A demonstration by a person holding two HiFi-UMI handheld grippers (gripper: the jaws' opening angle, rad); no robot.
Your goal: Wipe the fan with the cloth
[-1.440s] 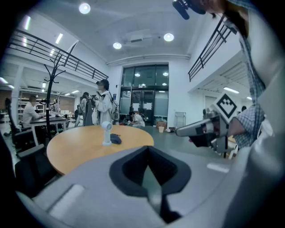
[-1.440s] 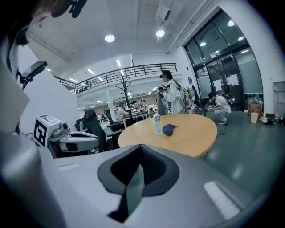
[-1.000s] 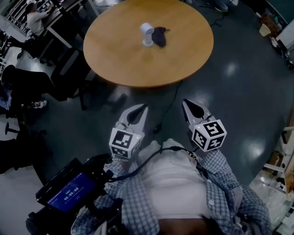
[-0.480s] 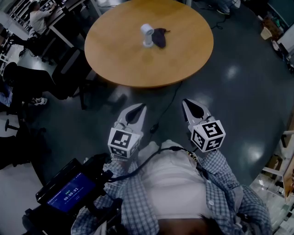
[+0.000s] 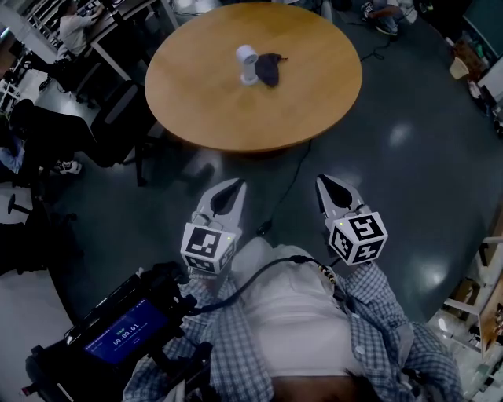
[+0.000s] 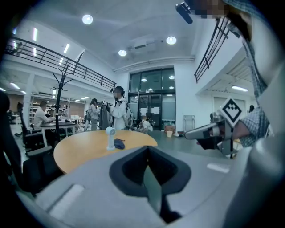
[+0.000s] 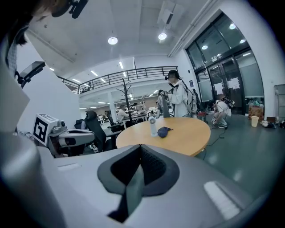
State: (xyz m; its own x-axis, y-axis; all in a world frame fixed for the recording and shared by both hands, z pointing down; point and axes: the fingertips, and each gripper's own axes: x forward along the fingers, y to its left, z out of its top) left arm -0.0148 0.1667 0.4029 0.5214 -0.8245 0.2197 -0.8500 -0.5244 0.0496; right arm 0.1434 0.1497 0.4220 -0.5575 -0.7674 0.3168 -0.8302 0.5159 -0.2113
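A small white fan stands upright near the middle of a round wooden table. A dark blue cloth lies crumpled on the table right beside it, on its right. Both also show far off in the left gripper view as fan and cloth, and in the right gripper view as fan and cloth. My left gripper and right gripper hover over the dark floor, well short of the table, both shut and empty.
Black office chairs and desks stand left of the table. A cable runs across the floor from under the table. People stand beyond the table. A coat stand rises at the left.
Both grippers have shifted slightly forward toward the table, and the view has crept closer to it. Their jaws have stayed shut.
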